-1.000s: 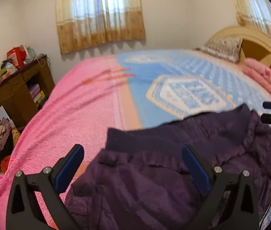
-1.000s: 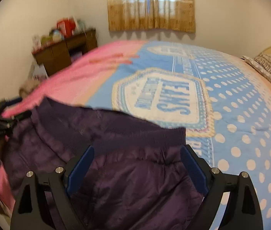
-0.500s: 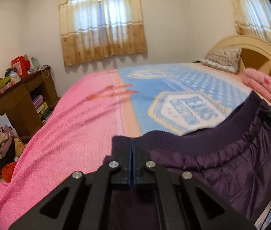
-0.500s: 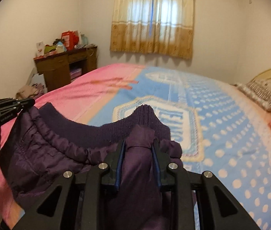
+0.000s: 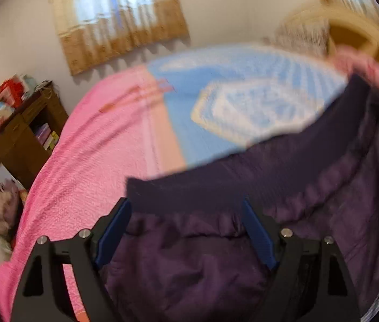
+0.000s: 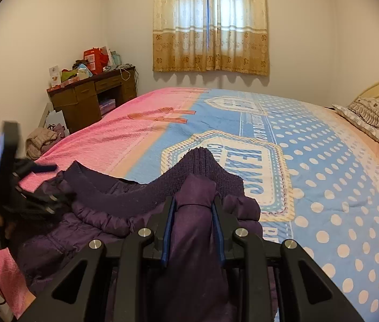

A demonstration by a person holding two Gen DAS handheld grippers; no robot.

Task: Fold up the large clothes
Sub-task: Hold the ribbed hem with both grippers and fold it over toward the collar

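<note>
Slippery, soft dark purple puffer jacket (image 6: 103, 222): your right hand-held gripper (image 6: 193, 214) pinches its hem; left hand-held gripper (image 5: 186, 230) is spread. Regrip the ribbed band.

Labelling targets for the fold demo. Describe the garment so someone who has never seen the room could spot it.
Start at the big bed with the pink and blue polka-dot cover. At its near edge lies a dark purple puffy jacket, bunched between the jaws of the right gripper. It is the only dark item on the bed, edged with a ribbed knit band.
</note>
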